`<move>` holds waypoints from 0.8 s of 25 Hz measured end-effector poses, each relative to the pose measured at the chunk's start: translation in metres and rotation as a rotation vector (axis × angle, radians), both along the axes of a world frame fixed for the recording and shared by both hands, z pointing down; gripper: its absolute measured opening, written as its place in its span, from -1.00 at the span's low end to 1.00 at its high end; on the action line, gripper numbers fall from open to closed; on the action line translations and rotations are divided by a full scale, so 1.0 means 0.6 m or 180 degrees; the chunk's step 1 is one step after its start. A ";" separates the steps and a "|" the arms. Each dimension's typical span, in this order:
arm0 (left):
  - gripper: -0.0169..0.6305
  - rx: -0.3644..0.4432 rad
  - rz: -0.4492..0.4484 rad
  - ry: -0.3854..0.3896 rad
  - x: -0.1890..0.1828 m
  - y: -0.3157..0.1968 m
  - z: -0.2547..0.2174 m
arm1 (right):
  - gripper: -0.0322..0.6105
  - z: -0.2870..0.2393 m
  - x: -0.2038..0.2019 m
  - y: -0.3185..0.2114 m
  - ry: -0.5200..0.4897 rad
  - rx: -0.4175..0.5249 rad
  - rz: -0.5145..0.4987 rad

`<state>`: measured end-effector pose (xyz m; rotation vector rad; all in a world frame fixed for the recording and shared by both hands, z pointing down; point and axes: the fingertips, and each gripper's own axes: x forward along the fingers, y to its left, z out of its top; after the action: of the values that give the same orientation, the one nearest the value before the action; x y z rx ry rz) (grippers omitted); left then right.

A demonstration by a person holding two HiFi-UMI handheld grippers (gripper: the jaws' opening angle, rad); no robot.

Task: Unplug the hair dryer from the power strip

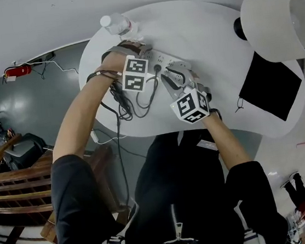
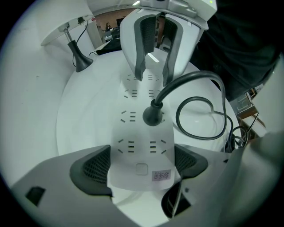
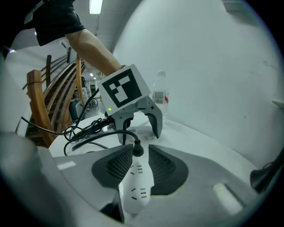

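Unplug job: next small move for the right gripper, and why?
Probably ease the right gripper forward along the power strip until its pads flank the plug. Its jaws stand apart astride the strip, with the plug just past their tips, so closing now would likely miss it. The left gripper looks clamped on the strip's end, bracing it.

The right gripper [image 3: 140,149] is holding its dark pads apart on either side of the white power strip [image 3: 138,188], which is running between them. Right at the tips, a black plug [image 3: 138,152] is sitting in the strip, its cable [image 3: 100,137] curling off leftward. Farther ahead, the left gripper [image 3: 140,136] is straddling the strip's far end, and a water bottle [image 3: 160,95] is standing beyond it.
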<state>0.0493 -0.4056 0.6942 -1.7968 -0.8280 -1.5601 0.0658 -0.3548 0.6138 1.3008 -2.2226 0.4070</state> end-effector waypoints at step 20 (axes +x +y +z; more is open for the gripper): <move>0.38 -0.0006 -0.0031 0.0020 0.001 0.000 -0.003 | -0.73 0.018 -0.042 -0.051 0.0024 0.0102 -0.0126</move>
<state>0.0499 -0.4057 0.6924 -1.8086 -0.8191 -1.5595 0.0405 -0.3852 0.6244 1.2706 -2.2534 0.3527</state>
